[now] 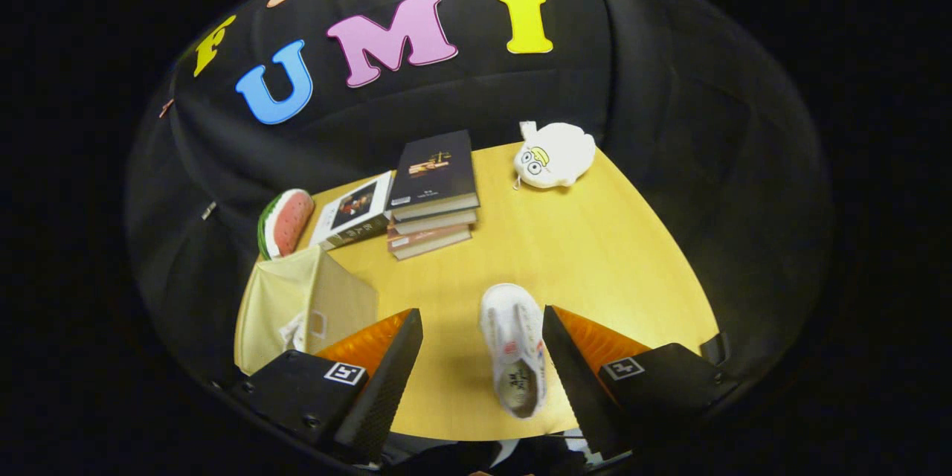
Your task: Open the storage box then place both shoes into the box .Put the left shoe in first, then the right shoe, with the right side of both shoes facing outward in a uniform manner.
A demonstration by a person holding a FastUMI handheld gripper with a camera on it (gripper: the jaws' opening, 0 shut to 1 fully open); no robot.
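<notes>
The hand-held gripper (482, 331) hangs above the near edge of a smooth, pale yellow wooden tabletop (595, 253), its two wedge-shaped fingers spread wide and pressing on nothing. Between them, close against the right finger, lies a white canvas shoe (513, 346), its rounded toe pointing toward the far edge and its open heel toward the near edge; red marks show on its side and dark print on the insole. Whether it touches that finger cannot be told.

At the tabletop's left edge, just beyond the left finger, stands the storage box (312, 305), a soft cream fabric cube with creased walls. Behind it, at the far left corner, rests a plush watermelon slice (285, 223). A stack of books (433, 197) with a dark glossy cover on top sits near the far edge, a single book (353, 212) lying beside it. A white, rounded plush toy (554, 156) with cartoon eyes lies at the far right corner.
</notes>
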